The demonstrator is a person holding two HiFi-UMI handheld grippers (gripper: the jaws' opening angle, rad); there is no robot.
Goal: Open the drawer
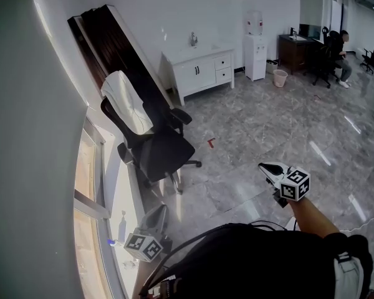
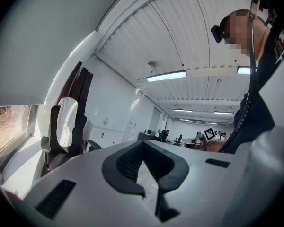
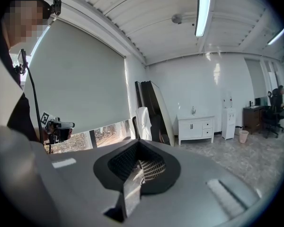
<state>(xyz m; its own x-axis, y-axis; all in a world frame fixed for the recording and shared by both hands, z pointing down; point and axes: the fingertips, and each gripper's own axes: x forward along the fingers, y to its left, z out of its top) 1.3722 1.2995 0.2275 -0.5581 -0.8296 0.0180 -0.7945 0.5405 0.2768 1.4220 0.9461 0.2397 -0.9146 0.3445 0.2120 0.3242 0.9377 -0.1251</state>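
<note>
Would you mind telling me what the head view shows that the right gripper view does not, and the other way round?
Only the head view: the red mark on the floor, and the marker cube on the right gripper. Only the right gripper view: the ceiling lamp, the roller blind, and that gripper's jaws, shut and empty. Both: the white cabinet with its drawers closed, the water dispenser and the black office chair.

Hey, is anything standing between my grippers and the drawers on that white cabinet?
From the right gripper, only floor lies before the white cabinet's drawers. The black office chair stands close to the left gripper's line to them, so that side may need to skirt it.
</note>
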